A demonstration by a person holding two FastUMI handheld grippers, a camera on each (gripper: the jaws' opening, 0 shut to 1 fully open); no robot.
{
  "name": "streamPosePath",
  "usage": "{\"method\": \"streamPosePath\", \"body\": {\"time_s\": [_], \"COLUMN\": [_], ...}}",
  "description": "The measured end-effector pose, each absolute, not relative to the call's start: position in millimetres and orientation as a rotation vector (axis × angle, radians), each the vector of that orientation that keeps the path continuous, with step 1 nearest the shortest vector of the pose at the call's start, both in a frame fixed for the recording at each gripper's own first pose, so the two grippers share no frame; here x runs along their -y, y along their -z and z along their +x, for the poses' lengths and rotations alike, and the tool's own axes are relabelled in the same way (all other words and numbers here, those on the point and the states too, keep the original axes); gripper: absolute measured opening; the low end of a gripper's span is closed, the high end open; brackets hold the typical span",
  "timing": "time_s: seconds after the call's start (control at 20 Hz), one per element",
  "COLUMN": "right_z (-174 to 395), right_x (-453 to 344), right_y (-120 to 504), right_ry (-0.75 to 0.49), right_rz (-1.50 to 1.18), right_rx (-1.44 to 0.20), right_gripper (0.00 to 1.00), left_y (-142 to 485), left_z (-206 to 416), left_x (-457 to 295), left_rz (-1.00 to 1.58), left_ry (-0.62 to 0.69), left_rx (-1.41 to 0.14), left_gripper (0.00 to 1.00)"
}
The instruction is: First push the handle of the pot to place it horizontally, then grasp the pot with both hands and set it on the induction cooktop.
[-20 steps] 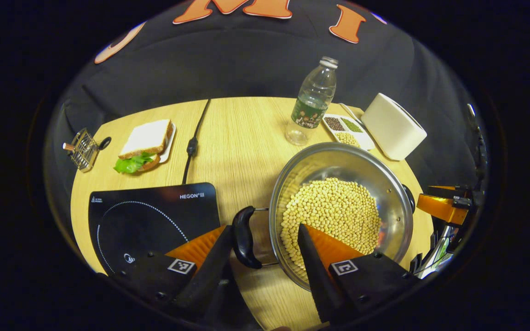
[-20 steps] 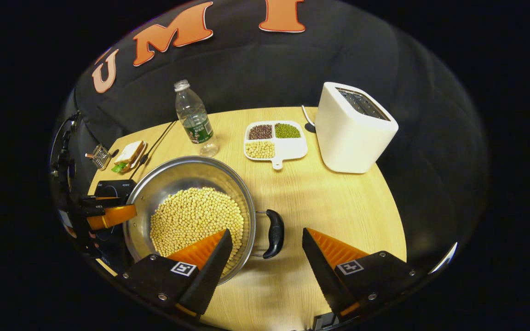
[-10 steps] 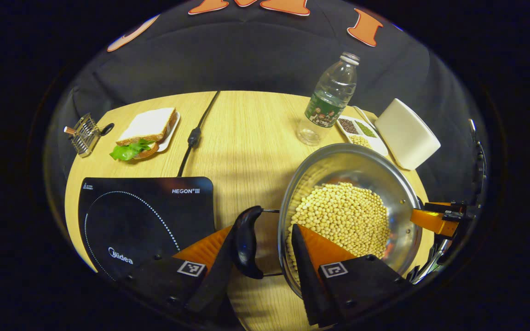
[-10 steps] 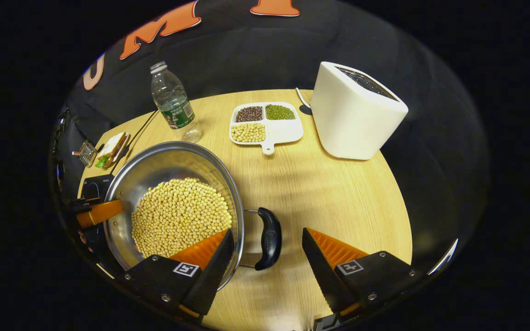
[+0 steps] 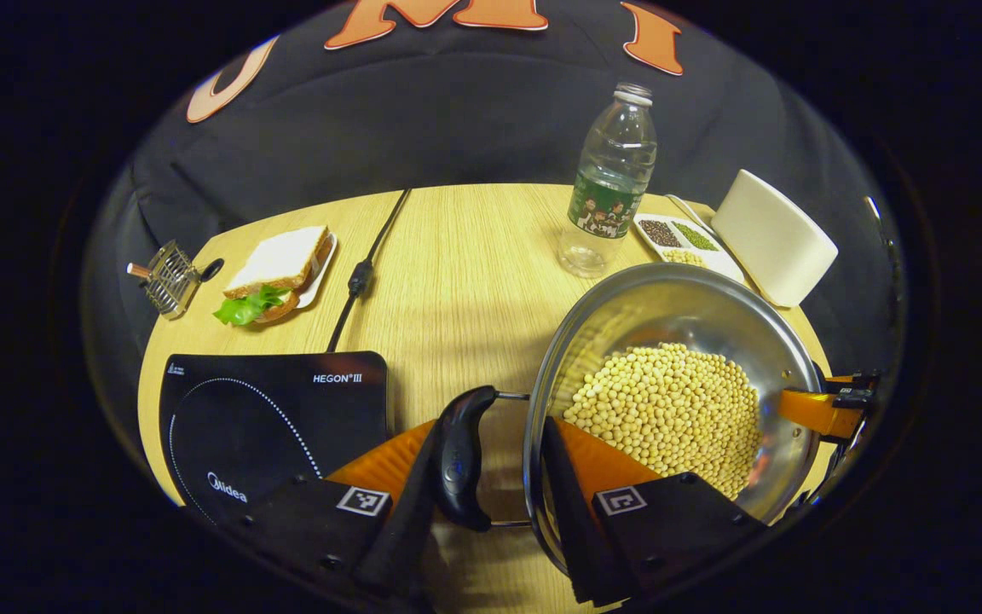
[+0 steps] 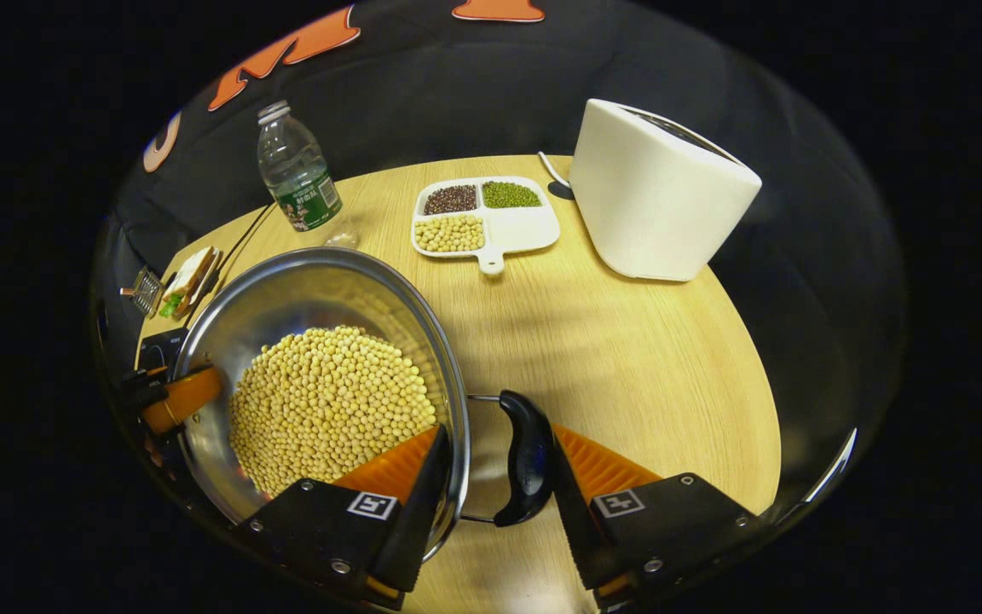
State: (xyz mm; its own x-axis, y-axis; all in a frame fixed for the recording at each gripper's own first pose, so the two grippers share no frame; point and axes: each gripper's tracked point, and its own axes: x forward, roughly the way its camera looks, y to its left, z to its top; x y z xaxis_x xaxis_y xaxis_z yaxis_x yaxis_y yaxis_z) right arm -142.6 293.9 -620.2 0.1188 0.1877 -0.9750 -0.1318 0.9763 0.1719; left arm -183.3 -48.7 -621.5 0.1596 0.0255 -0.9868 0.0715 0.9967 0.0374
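While each claw spans handle and rim | left claw [image 5: 491,477], right claw [image 6: 491,477] clenched on pot [image 5: 670,324]

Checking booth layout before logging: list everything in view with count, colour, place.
table: 1, light wood
pot: 1, steel, beside cooktop
soybeans: many, pale yellow, in pot
induction cooktop: 1, black, table's near edge
cable: 1, black, behind cooktop
sandwich: 1, white bread, green leaf, behind cooktop
wire rack: 1, metal, beside sandwich
bottle: 1, clear, behind pot
divided dish: 1, white, beside toaster
toaster: 1, white, far edge
left gripper: across one pot handle and rim
right gripper: across other handle and rim
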Motion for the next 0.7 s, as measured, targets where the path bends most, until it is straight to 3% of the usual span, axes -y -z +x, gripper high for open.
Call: {"method": "streamPosePath", "body": {"time_s": [0.15,0.2,0.25,0.3,0.65,0.7], "right_z": [-143.5,-145.2,-146.7,-150.0,-168.0,-165.8], "right_x": [-293.1,-292.9,-294.1,-295.7,-305.7,-309.0], "right_y": [619.6,618.4,617.9,617.3,585.0,577.9], "right_ry": [-0.208,-0.201,-0.195,-0.196,-0.196,-0.202], "right_rz": [0.059,0.058,0.061,0.061,0.119,0.124], "right_rx": [-1.445,-1.449,-1.453,-1.455,-1.438,-1.422], "right_gripper": [0.66,0.59,0.62,0.59,0.56,0.51], "left_y": [620.1,617.8,617.2,613.5,574.4,566.0], "left_z": [-183.6,-184.4,-188.7,-191.4,-186.2,-182.7], "left_x": [47.9,49.1,49.8,47.9,29.0,25.7], "left_rz": [0.091,0.090,0.090,0.088,0.160,0.170], "left_ry": [0.027,0.021,0.014,0.006,-0.006,-0.007], "left_rx": [-1.418,-1.418,-1.430,-1.431,-1.390,-1.375], "left_gripper": [0.71,0.68,0.69,0.65,0.67,0.65]}}
